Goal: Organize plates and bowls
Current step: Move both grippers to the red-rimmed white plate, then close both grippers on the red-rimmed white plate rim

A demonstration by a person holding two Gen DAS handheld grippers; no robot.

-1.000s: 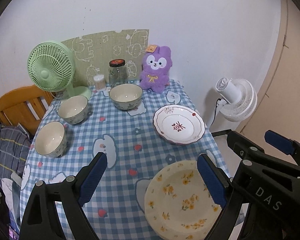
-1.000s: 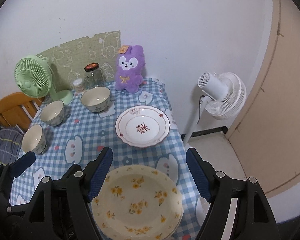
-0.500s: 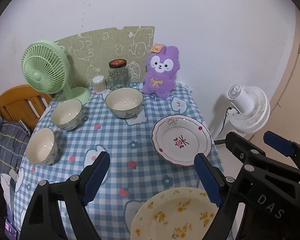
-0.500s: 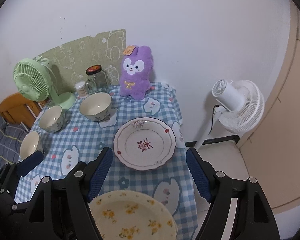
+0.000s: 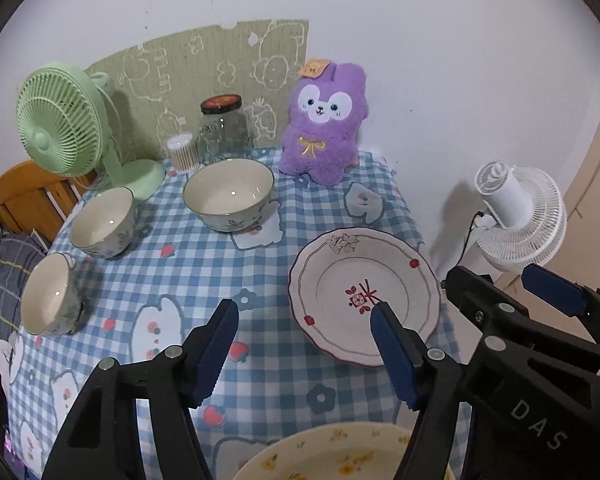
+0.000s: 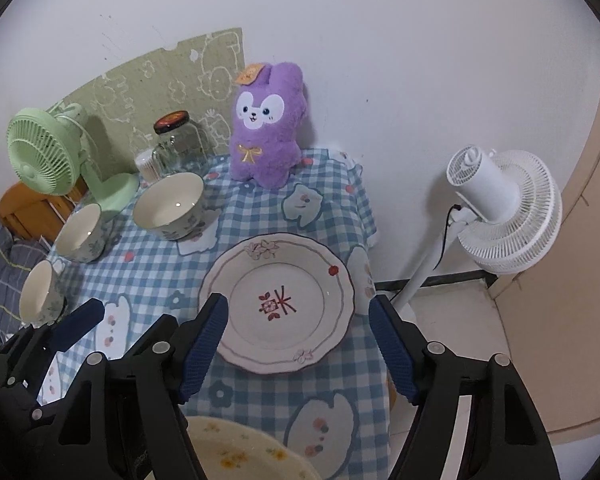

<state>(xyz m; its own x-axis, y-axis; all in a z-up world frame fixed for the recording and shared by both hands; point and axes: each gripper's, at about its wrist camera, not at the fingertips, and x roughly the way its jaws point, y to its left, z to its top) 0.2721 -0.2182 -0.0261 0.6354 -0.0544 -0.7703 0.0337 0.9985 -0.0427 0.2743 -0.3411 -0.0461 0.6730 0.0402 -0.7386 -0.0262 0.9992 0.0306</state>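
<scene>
A white plate with a red pattern (image 5: pixel 364 292) (image 6: pixel 276 300) lies near the table's right edge. A yellow flowered plate (image 5: pixel 332 456) (image 6: pixel 236 452) shows only at the bottom edge, under the grippers. A large bowl (image 5: pixel 228 192) stands at the back, with two smaller bowls (image 5: pixel 102 220) (image 5: pixel 48 296) to the left. My left gripper (image 5: pixel 302 312) hovers over the cloth by the red-patterned plate. Its jaws are closing with nothing between them. My right gripper (image 6: pixel 298 302) hangs above that plate, apart from it, with its jaws wide and narrowing slightly.
A green desk fan (image 5: pixel 64 120), a glass jar (image 5: pixel 222 128), a small swab pot (image 5: pixel 182 152) and a purple plush rabbit (image 5: pixel 324 124) line the back wall. A white floor fan (image 5: pixel 516 216) stands beyond the right edge. A wooden chair (image 5: pixel 20 192) is at the left.
Both grippers moved forward and down over the table. The yellow plate slid to the bottom edge and the red-patterned plate now sits under the fingers. The left jaws have narrowed.
</scene>
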